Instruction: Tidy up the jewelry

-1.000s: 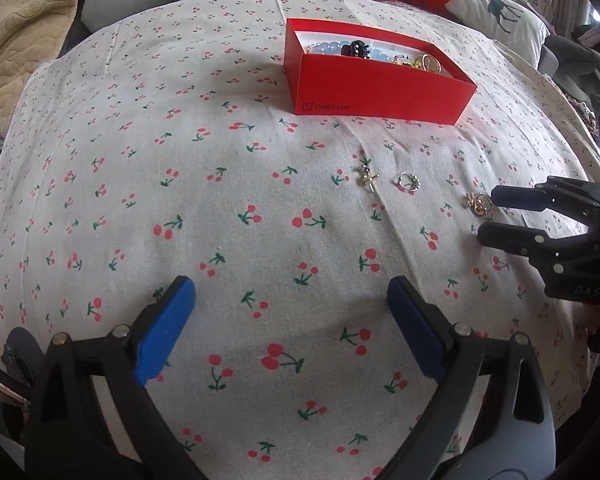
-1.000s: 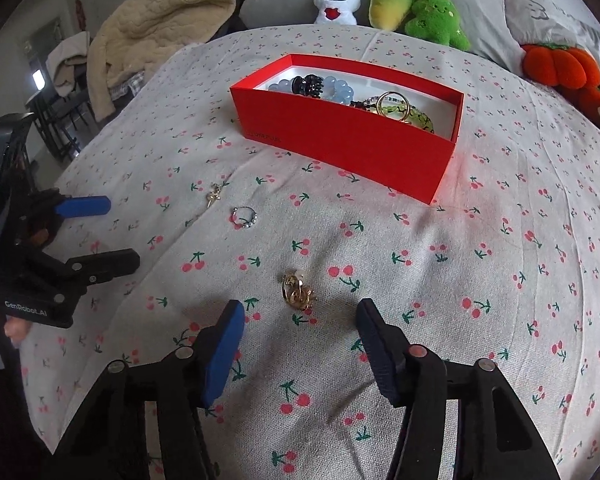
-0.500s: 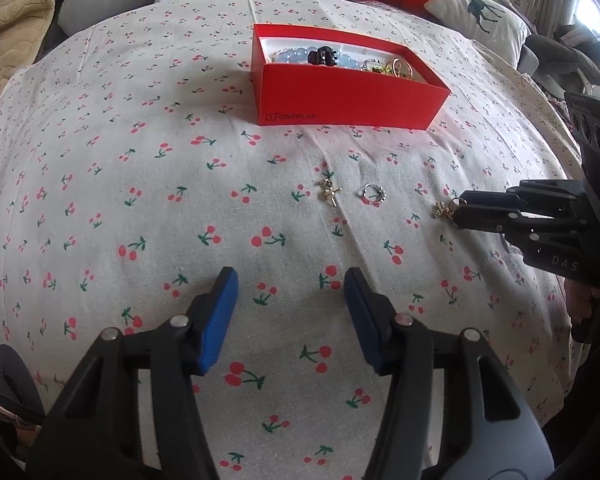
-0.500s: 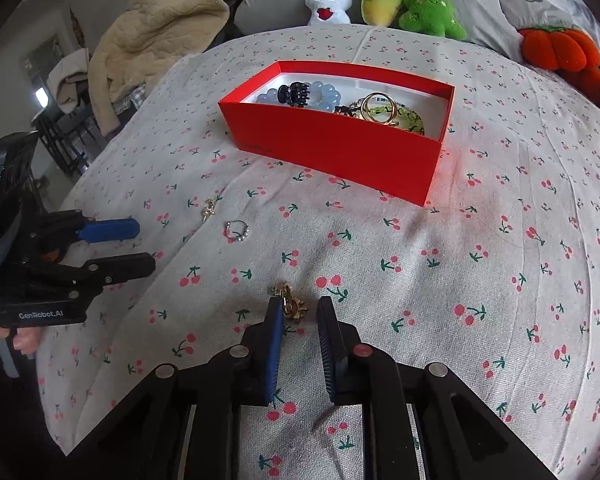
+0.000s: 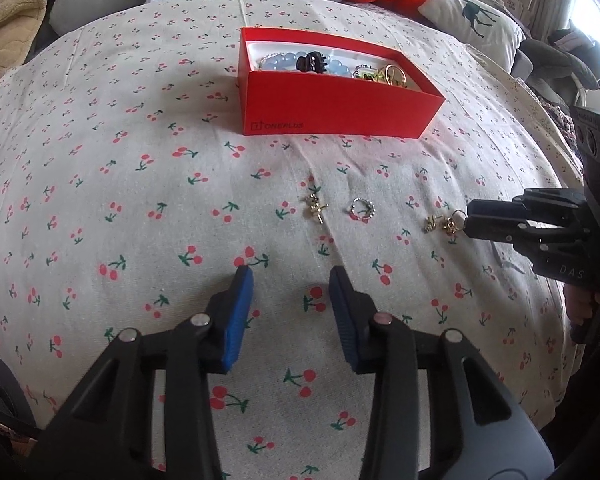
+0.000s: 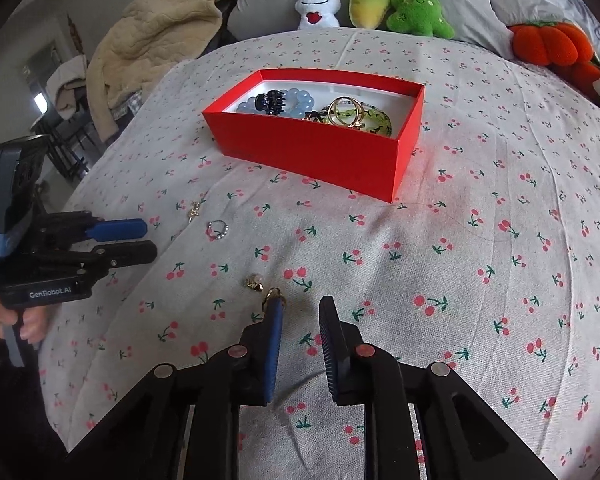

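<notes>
A red box on the cherry-print cloth holds blue beads, a black claw clip, gold rings and a green bracelet. On the cloth lie a gold cross charm, a small beaded ring and two gold earrings. One earring sits at the tip of my right gripper's left finger. My right gripper is partly open and holds nothing. My left gripper is open and empty, just short of the cross charm.
Plush toys and an orange pumpkin cushion line the far edge. A beige blanket lies at the far left. Pillows sit at the far right.
My right gripper shut toward the gold earrings, then opened part way; the two earrings now lie apart. My left gripper's jaws narrowed and it moved toward the cross charm.
</notes>
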`<action>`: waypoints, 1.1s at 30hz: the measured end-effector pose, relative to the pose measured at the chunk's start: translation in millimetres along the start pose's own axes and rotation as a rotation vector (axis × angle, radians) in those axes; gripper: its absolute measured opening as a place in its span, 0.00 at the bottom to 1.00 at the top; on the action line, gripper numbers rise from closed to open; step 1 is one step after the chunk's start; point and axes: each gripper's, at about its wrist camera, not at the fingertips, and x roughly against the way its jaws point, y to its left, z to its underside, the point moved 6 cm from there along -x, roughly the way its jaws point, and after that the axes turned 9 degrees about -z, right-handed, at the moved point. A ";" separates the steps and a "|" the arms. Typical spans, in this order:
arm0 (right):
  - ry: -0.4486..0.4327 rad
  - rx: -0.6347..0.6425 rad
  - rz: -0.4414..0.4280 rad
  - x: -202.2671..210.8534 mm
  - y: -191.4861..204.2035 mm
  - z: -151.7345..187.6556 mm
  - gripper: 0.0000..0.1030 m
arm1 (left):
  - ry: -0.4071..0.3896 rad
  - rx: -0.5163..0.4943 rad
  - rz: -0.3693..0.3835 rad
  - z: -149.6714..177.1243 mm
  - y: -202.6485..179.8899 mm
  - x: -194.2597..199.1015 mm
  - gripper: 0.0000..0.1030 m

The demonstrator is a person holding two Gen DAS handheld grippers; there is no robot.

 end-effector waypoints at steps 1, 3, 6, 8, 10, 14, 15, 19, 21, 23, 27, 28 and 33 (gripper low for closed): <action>0.008 0.009 -0.005 -1.9 2.6 1.0 0.19 | 0.001 0.005 0.003 -0.5 0.3 -0.1 0.38; 0.026 0.028 -0.015 -7.1 7.3 2.3 0.20 | 0.003 0.011 0.006 -1.4 1.1 -0.6 0.38; 0.036 0.058 -0.005 -11.6 13.0 5.5 0.26 | 0.003 0.017 0.004 -1.6 1.9 -1.6 0.37; 0.036 0.074 -0.011 -11.7 17.1 6.6 0.41 | 0.002 0.019 0.004 -1.4 2.4 -2.0 0.38; 0.024 0.089 -0.011 -12.4 20.1 6.2 0.55 | 0.001 0.016 0.001 -2.5 2.6 -2.9 0.38; 0.029 0.129 0.013 -20.8 23.7 3.4 0.55 | -0.002 0.018 0.000 -4.9 2.2 -5.1 0.38; 0.029 0.132 0.015 -21.6 23.7 2.7 0.54 | -0.004 0.017 0.001 -5.5 1.8 -5.5 0.38; 0.022 0.130 0.016 -24.7 21.0 -1.9 0.49 | -0.010 0.011 0.009 -8.5 1.5 -7.1 0.38; 0.018 0.129 0.020 -25.1 19.0 -3.4 0.42 | -0.014 0.008 0.014 -10.1 0.3 -8.1 0.38; 0.014 0.124 0.020 -24.9 16.7 -4.9 0.34 | -0.020 -0.001 0.023 -12.4 -1.5 -9.0 0.37; 0.015 0.120 0.006 -24.4 14.2 -6.3 0.15 | -0.026 -0.030 0.035 -16.8 -9.7 -12.6 0.37; 0.015 0.119 0.003 -24.2 13.5 -6.8 0.15 | -0.024 -0.035 0.029 -18.0 -11.7 -13.9 0.36; 0.013 0.110 0.002 -21.0 13.2 -5.0 0.15 | -0.013 -0.041 0.017 -23.2 -17.6 -17.4 0.25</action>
